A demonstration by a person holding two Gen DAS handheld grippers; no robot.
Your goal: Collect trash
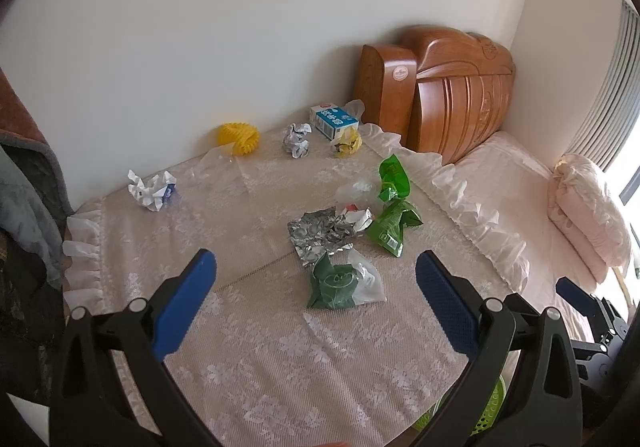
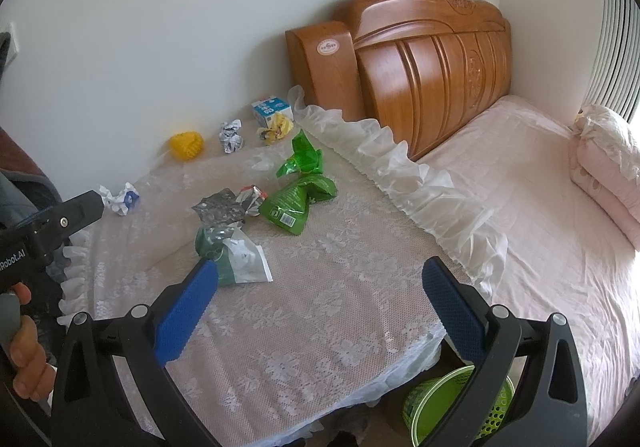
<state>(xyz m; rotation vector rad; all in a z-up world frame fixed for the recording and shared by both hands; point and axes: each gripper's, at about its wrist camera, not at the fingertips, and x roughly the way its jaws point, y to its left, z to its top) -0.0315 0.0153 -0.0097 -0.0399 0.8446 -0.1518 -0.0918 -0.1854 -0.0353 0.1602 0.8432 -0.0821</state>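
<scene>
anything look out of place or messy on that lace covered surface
Yes. Litter is strewn over the lace cover: green snack bags, crumpled foil, a dark green pouch, paper wads, a milk carton by the wall. The green basket sits below. Both grippers are open, empty.

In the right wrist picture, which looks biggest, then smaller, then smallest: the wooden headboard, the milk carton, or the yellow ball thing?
1. Wooden headboard, by far the largest.
2 and 3. Milk carton and yellow ball thing look about alike; I would not rank them.
All three sit far from the camera.
</scene>
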